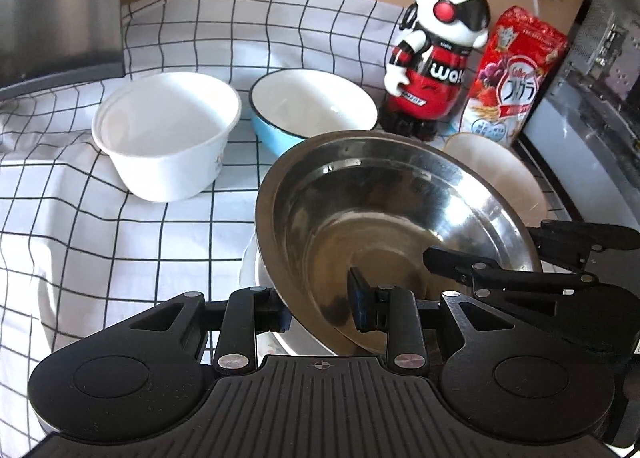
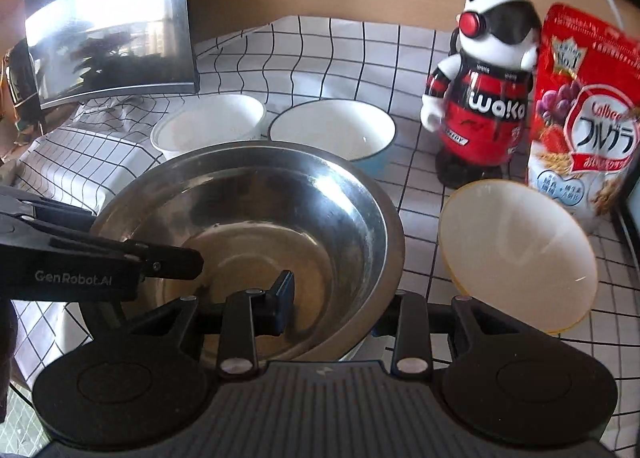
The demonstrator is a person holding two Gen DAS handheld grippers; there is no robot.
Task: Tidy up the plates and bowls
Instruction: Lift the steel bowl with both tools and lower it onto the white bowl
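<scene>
Nearest, the left hand-held gripper (image 1: 322, 308) pinches the near rim of a steel bowl (image 1: 384, 213), one pad inside, one outside. The right hand-held gripper (image 2: 334, 308) pinches the same rim further to the right. The steel bowl tilts, its low edge over a white dish (image 1: 256, 278) directly beneath it on the checked table (image 1: 120, 238). Just right of the steel bowl lies a cream bowl (image 2: 516, 258). Beyond the steel bowl stand a white tub (image 1: 168, 133) and a blue bowl (image 1: 312, 105), side by side.
</scene>
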